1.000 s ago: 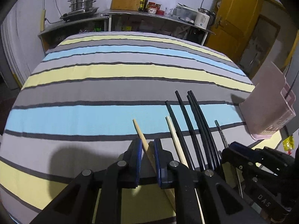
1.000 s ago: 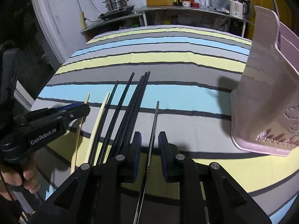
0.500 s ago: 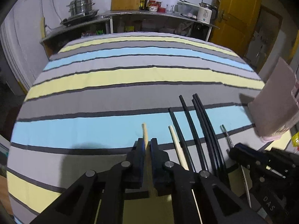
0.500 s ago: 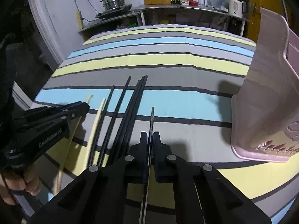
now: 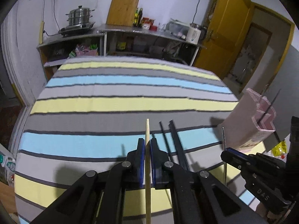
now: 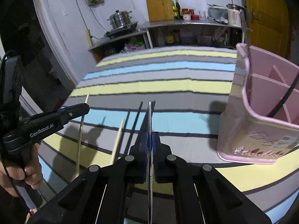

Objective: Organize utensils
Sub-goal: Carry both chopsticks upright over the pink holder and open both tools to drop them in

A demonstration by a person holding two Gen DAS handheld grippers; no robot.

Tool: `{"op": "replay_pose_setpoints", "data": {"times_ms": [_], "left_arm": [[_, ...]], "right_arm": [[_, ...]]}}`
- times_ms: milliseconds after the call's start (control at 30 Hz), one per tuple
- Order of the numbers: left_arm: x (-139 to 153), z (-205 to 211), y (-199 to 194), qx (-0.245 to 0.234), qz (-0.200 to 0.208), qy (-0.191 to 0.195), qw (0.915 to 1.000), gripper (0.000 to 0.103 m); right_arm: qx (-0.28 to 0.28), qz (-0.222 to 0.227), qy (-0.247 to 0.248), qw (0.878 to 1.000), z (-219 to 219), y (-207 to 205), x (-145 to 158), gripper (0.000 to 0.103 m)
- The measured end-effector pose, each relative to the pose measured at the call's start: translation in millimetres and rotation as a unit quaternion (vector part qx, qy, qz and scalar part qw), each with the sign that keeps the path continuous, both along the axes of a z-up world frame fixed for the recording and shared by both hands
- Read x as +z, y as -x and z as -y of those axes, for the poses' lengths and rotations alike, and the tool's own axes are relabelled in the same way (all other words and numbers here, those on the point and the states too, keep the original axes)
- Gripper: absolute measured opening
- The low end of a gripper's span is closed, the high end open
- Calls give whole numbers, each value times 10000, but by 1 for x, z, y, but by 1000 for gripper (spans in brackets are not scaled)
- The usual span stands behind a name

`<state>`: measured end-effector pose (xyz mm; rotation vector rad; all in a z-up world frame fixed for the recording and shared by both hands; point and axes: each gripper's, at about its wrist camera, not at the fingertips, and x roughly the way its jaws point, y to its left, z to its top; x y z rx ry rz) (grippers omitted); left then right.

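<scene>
My left gripper (image 5: 147, 145) is shut on a light wooden chopstick (image 5: 147, 130) and holds it above the striped cloth; it shows in the right wrist view (image 6: 82, 119) too. My right gripper (image 6: 150, 136) is shut on a thin metal chopstick (image 6: 149, 112), also lifted. Several black chopsticks (image 5: 174, 140) and a second wooden chopstick (image 6: 117, 141) lie on the cloth between the grippers. A pink divided utensil holder (image 6: 261, 112) stands at the right, with a black chopstick (image 6: 286, 95) leaning in it.
The table carries a striped cloth (image 5: 121, 102) in grey, yellow and blue. A counter with a steel pot (image 5: 80, 17), a cutting board and bottles stands behind the table. A yellow door (image 5: 229, 33) is at the back right.
Both grippers closed on their chopsticks and lifted them off the cloth. The views rose and pulled back from the table.
</scene>
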<state>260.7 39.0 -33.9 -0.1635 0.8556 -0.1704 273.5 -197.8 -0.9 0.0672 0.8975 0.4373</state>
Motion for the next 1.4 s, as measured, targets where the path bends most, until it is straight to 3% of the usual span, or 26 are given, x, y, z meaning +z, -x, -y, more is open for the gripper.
{"op": "replay_pose_setpoints", "data": {"times_ms": [600, 933, 1400], "left_arm": [[78, 11, 49, -347, 568, 230, 9975, 5], [94, 34, 59, -649, 604, 306, 9956, 5], [104, 116, 47, -1449, 521, 631, 9861, 5]], "right_arm": [[-195, 547, -333, 9978, 35, 42, 60, 5], [-423, 684, -443, 9958, 62, 56, 74, 5], [-1075, 801, -520, 9896, 124, 69, 87, 5]]}}
